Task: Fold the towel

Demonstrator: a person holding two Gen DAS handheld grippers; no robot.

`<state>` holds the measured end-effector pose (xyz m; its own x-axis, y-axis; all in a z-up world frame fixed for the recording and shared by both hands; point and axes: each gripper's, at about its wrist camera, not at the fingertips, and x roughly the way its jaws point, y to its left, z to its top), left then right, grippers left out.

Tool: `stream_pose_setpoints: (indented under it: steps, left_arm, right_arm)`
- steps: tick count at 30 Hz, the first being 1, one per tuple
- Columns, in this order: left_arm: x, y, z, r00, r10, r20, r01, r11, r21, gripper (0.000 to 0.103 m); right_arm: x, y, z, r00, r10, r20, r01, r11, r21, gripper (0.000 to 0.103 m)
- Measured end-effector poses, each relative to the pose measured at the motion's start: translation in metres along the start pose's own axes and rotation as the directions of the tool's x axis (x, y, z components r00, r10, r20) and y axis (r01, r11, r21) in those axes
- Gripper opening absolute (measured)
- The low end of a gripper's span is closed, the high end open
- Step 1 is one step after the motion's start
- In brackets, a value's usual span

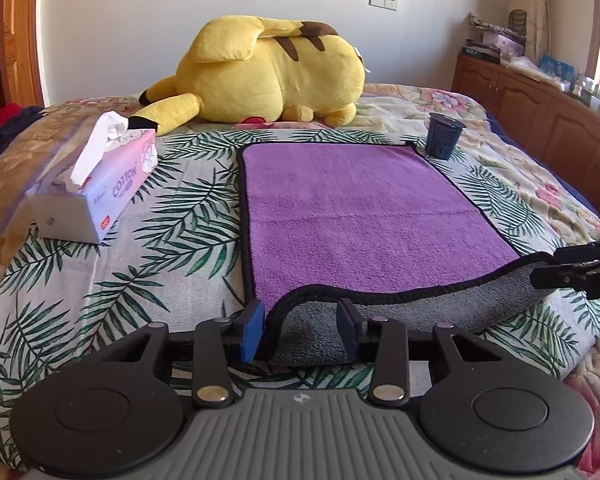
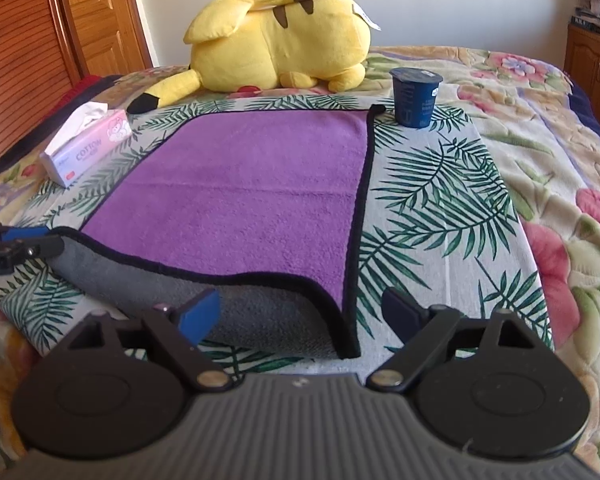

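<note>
A purple towel (image 1: 360,208) with a black hem and a grey underside lies spread on the bed. Its near edge curls up and shows the grey side. My left gripper (image 1: 302,332) sits at the near left corner, jaws narrow but apart, with the hem and the grey fold between the pads. From the right wrist view that gripper (image 2: 28,242) appears at the far left with the towel (image 2: 240,192) running into it. My right gripper (image 2: 302,316) is open wide around the near right corner, also visible as the right gripper (image 1: 572,268) at the raised edge.
A pink tissue box (image 1: 92,200) lies left of the towel. A dark blue cup (image 1: 444,136) stands at its far right corner. A big yellow plush toy (image 1: 268,76) lies behind. A wooden cabinet (image 1: 540,112) runs along the right, and a wooden door (image 2: 92,12) is at the left.
</note>
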<state>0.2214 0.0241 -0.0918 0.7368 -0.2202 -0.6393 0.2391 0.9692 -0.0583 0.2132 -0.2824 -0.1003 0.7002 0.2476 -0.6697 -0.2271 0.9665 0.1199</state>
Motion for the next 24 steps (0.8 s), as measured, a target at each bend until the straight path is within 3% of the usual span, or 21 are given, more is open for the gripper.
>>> stream_pose_setpoints:
  steps: [10,14,24]
  left_arm:
    - [0.0036,-0.0025,-0.0051,1.000,0.000,-0.023,0.000,1.000,0.018,0.013]
    - [0.0038,-0.0034,-0.0056,1.000,0.000,-0.024,0.000,1.000,0.019,0.000]
    - [0.0029,-0.0099,-0.0073,1.000,-0.005,-0.021,0.005,0.999,0.045,0.000]
  right_arm:
    - [0.0025,-0.0026,0.0011,0.997,0.059,-0.045,-0.058,0.998,0.014,0.079]
    - [0.0023,-0.0037,0.0010,0.996,0.075,-0.054,-0.074,0.997,0.018,0.068]
    - [0.0028,-0.0063,0.0011,0.995,0.073,-0.064,-0.072,0.997,0.013,0.052]
